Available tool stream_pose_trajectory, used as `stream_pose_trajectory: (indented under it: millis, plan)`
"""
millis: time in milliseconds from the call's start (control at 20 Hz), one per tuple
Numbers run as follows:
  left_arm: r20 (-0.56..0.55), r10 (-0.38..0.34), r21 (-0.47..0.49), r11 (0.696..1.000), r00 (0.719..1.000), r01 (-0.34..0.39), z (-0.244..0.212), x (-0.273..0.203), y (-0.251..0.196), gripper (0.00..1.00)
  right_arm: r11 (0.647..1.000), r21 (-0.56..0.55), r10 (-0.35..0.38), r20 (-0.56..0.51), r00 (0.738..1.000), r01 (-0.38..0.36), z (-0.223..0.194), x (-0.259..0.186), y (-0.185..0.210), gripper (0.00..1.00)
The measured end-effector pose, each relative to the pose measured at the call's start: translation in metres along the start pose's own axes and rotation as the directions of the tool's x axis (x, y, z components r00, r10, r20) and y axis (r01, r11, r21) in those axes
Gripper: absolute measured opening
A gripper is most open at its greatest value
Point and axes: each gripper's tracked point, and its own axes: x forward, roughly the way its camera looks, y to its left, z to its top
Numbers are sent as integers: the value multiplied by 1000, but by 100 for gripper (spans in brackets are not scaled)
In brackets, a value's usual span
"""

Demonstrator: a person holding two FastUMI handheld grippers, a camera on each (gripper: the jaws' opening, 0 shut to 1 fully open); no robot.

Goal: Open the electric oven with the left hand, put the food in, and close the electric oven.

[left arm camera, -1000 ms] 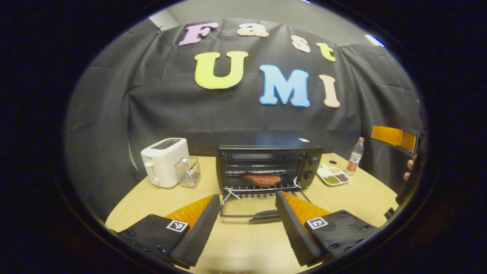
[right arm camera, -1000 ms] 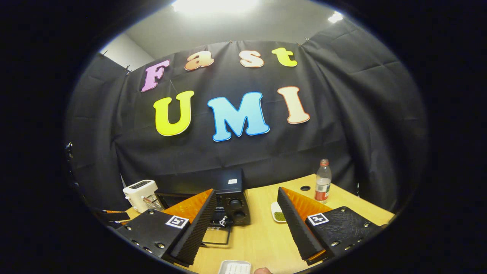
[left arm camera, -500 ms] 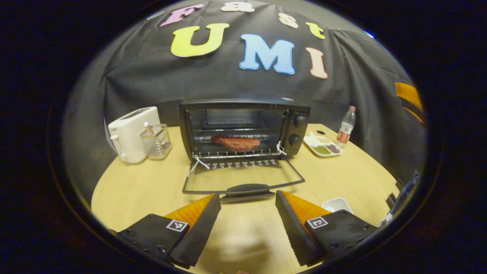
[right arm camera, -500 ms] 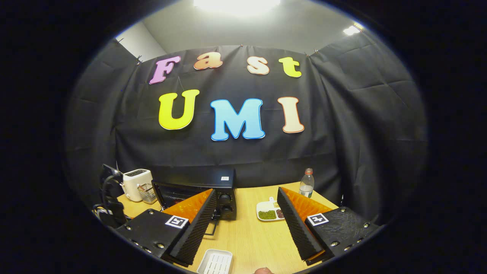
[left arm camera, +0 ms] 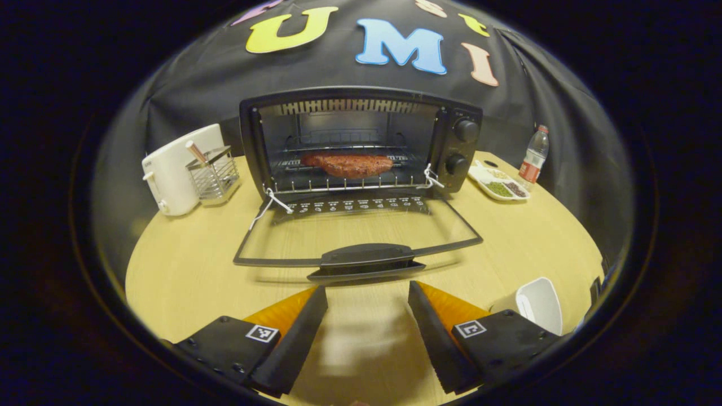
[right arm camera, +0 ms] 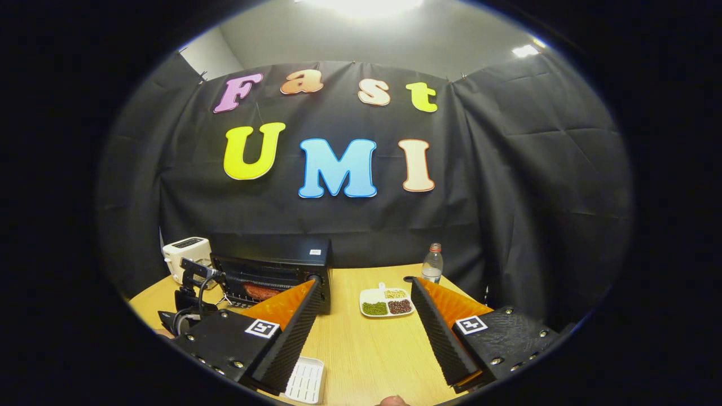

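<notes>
Two views. Left gripper view: left gripper (left arm camera: 368, 316) spread wide and empty, just short of the handle (left arm camera: 366, 256) of the electric oven (left arm camera: 361, 141); its door (left arm camera: 358, 231) lies flat open on the table (left arm camera: 186, 270); the food (left arm camera: 348, 164), seemingly a piece of meat, rests on the rack inside. Right gripper view: right gripper (right arm camera: 364, 321) also wide and empty above the table, with a sectioned dish (right arm camera: 387, 301) ahead and a small white tray (right arm camera: 305, 380) below its near finger
</notes>
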Motion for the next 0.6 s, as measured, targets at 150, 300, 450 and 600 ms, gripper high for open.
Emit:
stream_pose_trajectory:
  millis: [150, 300, 450, 600]
  plan:
    - [-8, 9, -10, 1000, 1000, -9, -2, 11, -3, 100, 1000, 3, -16, -17, 1000, 16, -6, -2, -7, 98]
    - [-1, 45, -20, 999, 999, -45, -2, 13, -3, 100, 1000, 19, -15, -30, 999, 16, -8, 2, -5, 98]
    - [15, 70, -33, 997, 997, -69, -1, 13, -4, 100, 1000, 10, 8, -49, 999, -8, -13, 5, 3, 98]
    - [31, 68, -22, 997, 997, -68, 4, 9, -3, 97, 999, -6, 38, -38, 999, -39, -9, 6, 15, 98]
